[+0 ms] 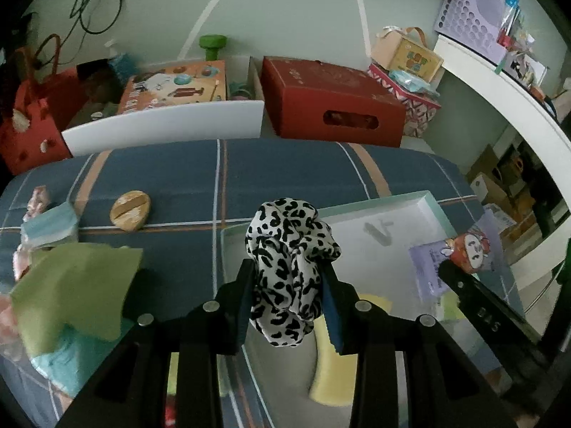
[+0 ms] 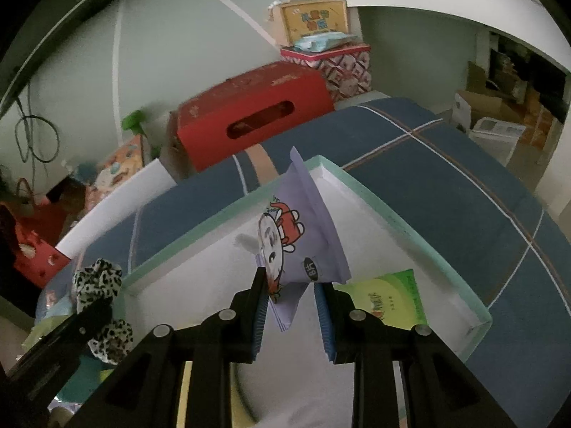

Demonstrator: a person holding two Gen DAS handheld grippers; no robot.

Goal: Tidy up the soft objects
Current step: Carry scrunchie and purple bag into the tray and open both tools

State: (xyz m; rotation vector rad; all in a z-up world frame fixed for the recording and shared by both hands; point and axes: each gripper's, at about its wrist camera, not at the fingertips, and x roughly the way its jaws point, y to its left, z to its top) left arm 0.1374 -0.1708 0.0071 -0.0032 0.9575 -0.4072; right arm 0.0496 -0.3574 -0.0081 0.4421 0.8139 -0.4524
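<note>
My left gripper (image 1: 289, 267) is shut on a black-and-white leopard-print scrunchie (image 1: 291, 249) and holds it above the near left edge of a white tray with a mint rim (image 1: 433, 201). The scrunchie also shows at the left of the right wrist view (image 2: 98, 280). My right gripper (image 2: 289, 281) is shut on a purple tissue pack with a cartoon figure (image 2: 303, 235), held over the tray (image 2: 392, 214); it also shows in the left wrist view (image 1: 446, 260). A green packet (image 2: 389, 299) and a yellow sponge (image 1: 333, 371) lie in the tray.
The tray sits on a blue plaid bedspread (image 1: 178, 178). At the left lie a green cloth (image 1: 75, 285), a teal item (image 1: 50, 226) and a round tan pad (image 1: 130, 209). Behind stand a red box (image 1: 332, 100), a white board (image 1: 164, 125) and a white shelf (image 1: 499, 82).
</note>
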